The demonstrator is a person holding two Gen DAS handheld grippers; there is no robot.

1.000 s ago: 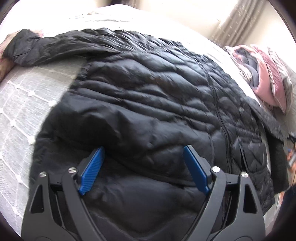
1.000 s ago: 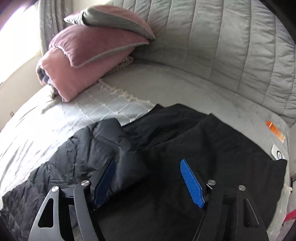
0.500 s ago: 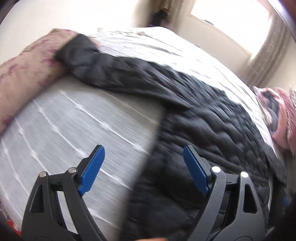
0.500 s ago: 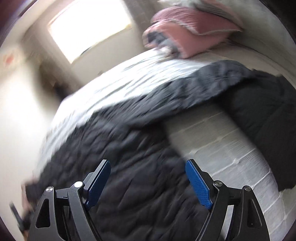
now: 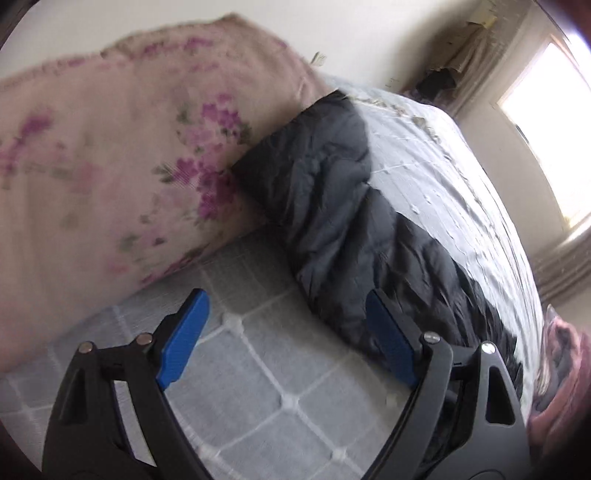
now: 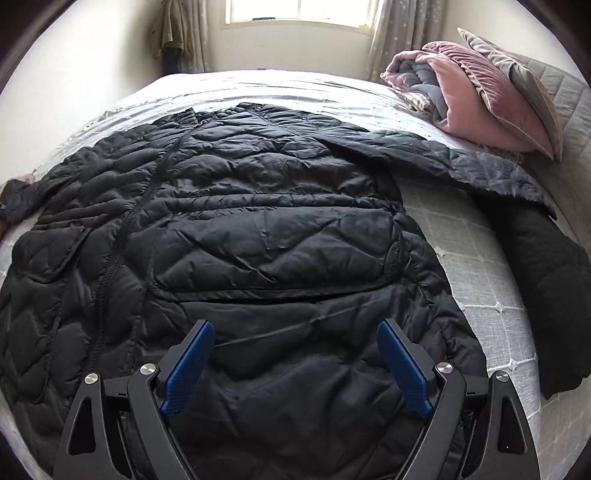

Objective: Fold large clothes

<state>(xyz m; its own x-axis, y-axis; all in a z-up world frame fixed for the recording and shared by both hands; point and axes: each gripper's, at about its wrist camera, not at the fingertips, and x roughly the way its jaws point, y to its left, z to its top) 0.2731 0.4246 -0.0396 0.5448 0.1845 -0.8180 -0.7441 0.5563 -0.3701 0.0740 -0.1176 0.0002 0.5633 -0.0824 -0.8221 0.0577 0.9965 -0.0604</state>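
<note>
A black puffer jacket (image 6: 229, 236) lies spread on the bed (image 6: 491, 295). Both grippers, left (image 5: 288, 343) and right (image 6: 295, 365), hover with fingers spread, the right's just widened, holding nothing.

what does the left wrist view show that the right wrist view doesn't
Only the left wrist view: the floral pillow with the jacket's sleeve end lying against it, and the open left gripper over bare bedspread.

Only the right wrist view: the whole black puffer jacket spread flat with its zipper, the pink folded bedding, and the open, empty right gripper, whose jaws have just been opening.

Both: the jacket, bedspread and window.
</note>
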